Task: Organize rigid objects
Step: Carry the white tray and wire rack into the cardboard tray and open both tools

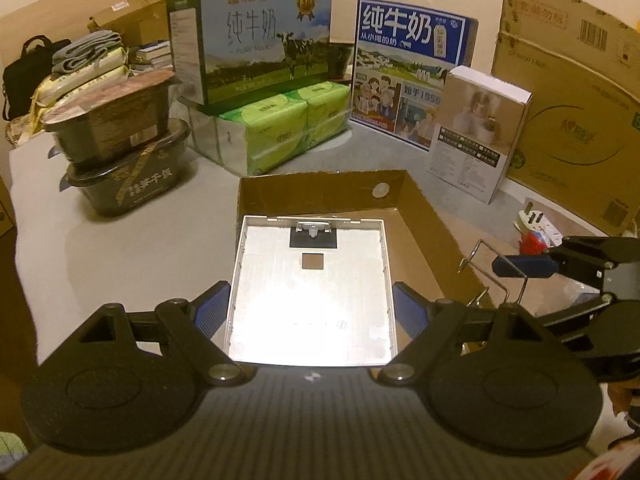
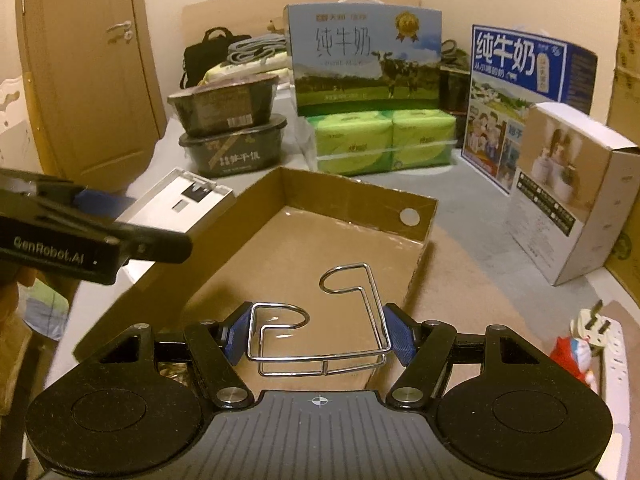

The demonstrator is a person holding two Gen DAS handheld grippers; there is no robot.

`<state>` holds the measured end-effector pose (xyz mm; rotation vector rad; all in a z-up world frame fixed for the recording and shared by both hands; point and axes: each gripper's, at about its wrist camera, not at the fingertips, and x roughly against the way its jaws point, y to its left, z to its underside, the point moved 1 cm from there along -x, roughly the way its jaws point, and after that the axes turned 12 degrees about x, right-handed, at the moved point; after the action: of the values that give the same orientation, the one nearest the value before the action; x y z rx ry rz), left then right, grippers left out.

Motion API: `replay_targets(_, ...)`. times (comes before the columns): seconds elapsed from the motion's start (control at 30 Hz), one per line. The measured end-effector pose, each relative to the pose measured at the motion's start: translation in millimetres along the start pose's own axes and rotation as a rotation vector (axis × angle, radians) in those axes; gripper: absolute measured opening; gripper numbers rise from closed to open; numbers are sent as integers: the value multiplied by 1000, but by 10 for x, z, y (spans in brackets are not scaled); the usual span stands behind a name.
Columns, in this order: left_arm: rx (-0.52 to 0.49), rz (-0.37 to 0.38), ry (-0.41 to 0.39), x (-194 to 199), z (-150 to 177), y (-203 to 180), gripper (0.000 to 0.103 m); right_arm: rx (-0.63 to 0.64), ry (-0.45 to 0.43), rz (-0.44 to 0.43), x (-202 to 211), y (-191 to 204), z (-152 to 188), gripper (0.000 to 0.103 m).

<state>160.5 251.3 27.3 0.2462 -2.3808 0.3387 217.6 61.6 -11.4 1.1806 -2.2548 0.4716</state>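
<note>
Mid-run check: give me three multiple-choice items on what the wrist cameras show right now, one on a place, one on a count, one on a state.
1. Where is the wire rack?
A. on the milk carton
B. between the right gripper's pads, over the cardboard tray
C. beside the power strip

2. How many black food tubs are stacked at the back left?
A. two
B. three
C. four

3. What is the left gripper doing?
A. hanging empty
B. holding a tissue pack
C. shut on the white flat panel

Answers:
1 B: the right gripper has its blue pads against the rack's sides, with the cardboard tray below.
2 A: one black tub sits on another.
3 C: both pads press the edges of the white flat panel.
</note>
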Motion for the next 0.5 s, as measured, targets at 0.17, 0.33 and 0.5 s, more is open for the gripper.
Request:
replay_targets(0.17, -5, 3, 17, -236, -26, 5, 84, 22, 10, -22, -187, -32, 27, 68)
replay_targets(0.33, -3, 9, 31, -417, 11, 24, 84, 30, 15, -38, -318, -43, 76, 68)
replay_targets(0.5, 37, 8, 0, -476, 18, 63, 88, 32, 14, -38, -389, -60, 115, 68)
